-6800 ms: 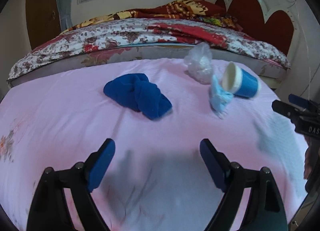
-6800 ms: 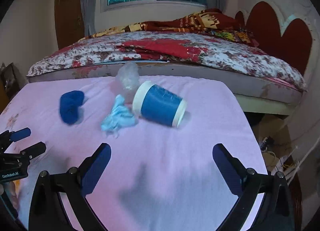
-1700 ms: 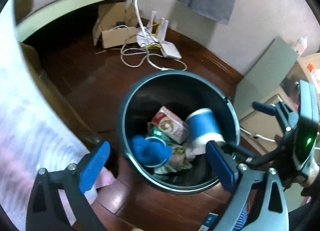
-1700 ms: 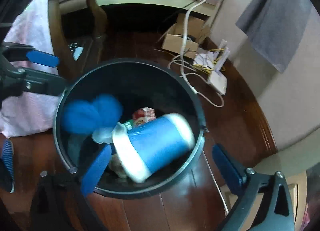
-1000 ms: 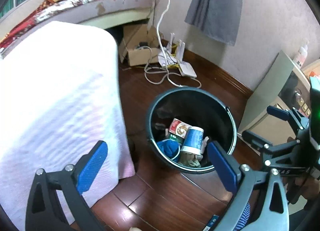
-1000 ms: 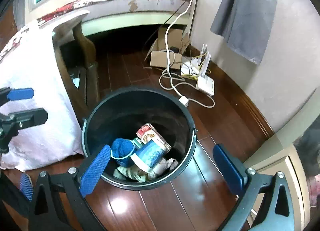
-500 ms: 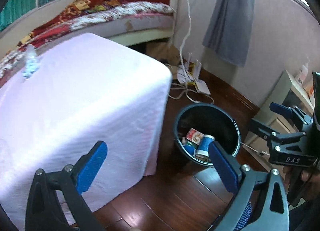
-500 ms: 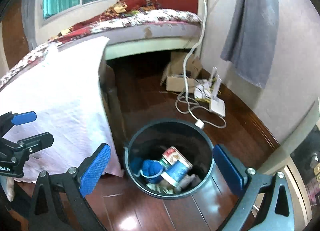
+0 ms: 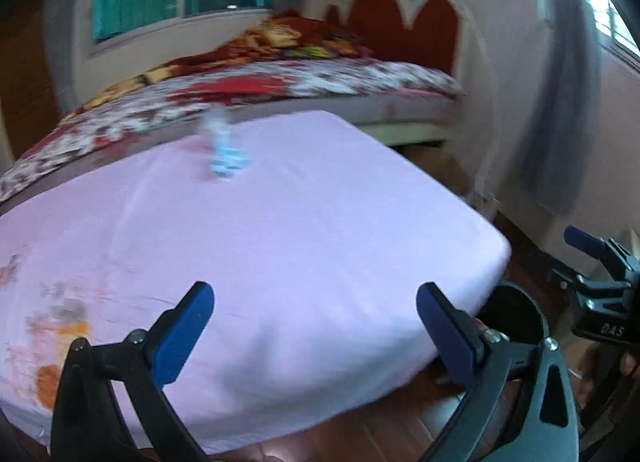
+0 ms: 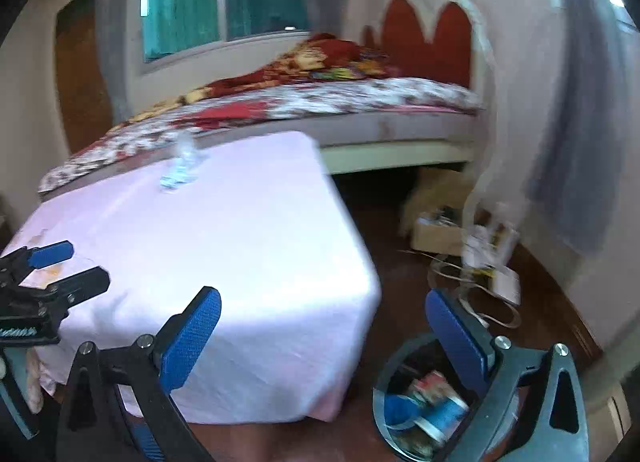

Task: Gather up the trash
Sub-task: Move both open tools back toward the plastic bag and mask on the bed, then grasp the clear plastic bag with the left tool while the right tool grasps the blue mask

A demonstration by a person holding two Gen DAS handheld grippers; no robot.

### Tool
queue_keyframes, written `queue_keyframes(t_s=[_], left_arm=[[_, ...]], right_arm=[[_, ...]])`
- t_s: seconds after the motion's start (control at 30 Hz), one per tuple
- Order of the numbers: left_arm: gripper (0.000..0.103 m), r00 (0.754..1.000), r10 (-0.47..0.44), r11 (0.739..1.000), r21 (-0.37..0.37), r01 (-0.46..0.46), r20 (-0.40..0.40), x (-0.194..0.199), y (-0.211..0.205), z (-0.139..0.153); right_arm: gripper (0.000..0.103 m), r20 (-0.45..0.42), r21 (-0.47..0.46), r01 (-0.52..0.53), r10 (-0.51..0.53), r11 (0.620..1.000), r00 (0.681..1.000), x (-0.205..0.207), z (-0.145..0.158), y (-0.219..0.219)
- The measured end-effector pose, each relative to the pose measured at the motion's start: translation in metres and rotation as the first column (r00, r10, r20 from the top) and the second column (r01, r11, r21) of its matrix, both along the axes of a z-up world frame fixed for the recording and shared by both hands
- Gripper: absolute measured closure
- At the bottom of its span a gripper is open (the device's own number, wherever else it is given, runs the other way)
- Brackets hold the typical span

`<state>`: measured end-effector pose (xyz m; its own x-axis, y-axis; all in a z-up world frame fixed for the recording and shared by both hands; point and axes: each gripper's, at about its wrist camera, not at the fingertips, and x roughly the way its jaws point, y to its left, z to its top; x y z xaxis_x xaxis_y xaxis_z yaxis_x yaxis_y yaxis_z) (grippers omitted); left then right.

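Observation:
A light blue crumpled tissue (image 9: pixel 226 158) and a clear plastic bag (image 9: pixel 214 124) lie blurred at the far side of the pink-covered table (image 9: pixel 280 230); both show again in the right wrist view as the tissue (image 10: pixel 174 178) and the bag (image 10: pixel 186 150). The dark trash bin (image 10: pixel 384 418) stands on the floor by the table's right corner, holding the blue cup (image 10: pixel 446 414), a blue cloth (image 10: pixel 400 408) and a carton. My left gripper (image 9: pixel 314 318) is open over the near table edge. My right gripper (image 10: pixel 320 326) is open above the table corner and bin. Neither holds anything.
A bed (image 10: pixel 320 102) with a floral cover stands behind the table. A cardboard box (image 10: pixel 436 230), cables and a white router (image 10: pixel 506 282) lie on the dark wood floor at the right. A grey cloth (image 10: pixel 568 166) hangs on the wall. The bin rim (image 9: pixel 516 314) shows beside the table.
Both grippers have swung up and left from over the bin toward the table. The cup and blue cloth, earlier on the table, now lie in the bin.

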<state>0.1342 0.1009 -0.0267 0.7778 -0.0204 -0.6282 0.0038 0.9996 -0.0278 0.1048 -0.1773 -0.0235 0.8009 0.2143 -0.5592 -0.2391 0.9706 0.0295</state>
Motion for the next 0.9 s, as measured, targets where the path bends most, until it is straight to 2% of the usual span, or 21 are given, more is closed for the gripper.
queue_keyframes(t_s=[0.1, 0.3, 0.5, 0.57, 0.67, 0.8, 0.9], left_arm=[[0.002, 0.997, 0.078, 0.997, 0.007, -0.078, 0.006, 0.012, 0.044, 0.000], [0.002, 0.982, 0.186, 0.982, 0.021, -0.186, 0.001, 0.045, 0.108, -0.005], [0.002, 0.968, 0.251, 0.968, 0.022, -0.251, -0.016, 0.081, 0.168, -0.017], [0.002, 0.965, 0.260, 0.966, 0.011, -0.259, -0.025, 0.094, 0.182, -0.021], [0.002, 0.964, 0.262, 0.965, 0.005, -0.262, -0.036, 0.109, 0.193, -0.027], [0.002, 0.965, 0.257, 0.966, 0.000, -0.257, -0.045, 0.134, 0.204, -0.033], [0.002, 0.966, 0.252, 0.968, 0.000, -0.252, -0.052, 0.150, 0.210, -0.037]], right_arm=[[0.000, -0.025, 0.003, -0.083, 0.083, 0.997, 0.996, 0.026, 0.006, 0.047], [0.000, -0.050, -0.041, -0.174, 0.172, 0.984, 0.984, 0.089, 0.009, 0.138], [0.003, -0.082, -0.078, -0.250, 0.243, 0.965, 0.966, 0.165, -0.001, 0.231], [0.011, -0.104, -0.090, -0.265, 0.255, 0.960, 0.961, 0.187, -0.007, 0.255], [0.017, -0.144, -0.098, -0.278, 0.263, 0.955, 0.954, 0.227, -0.021, 0.291], [0.025, -0.192, -0.067, -0.282, 0.265, 0.957, 0.945, 0.269, -0.036, 0.316], [0.035, -0.246, -0.050, -0.284, 0.264, 0.957, 0.933, 0.298, -0.051, 0.330]])
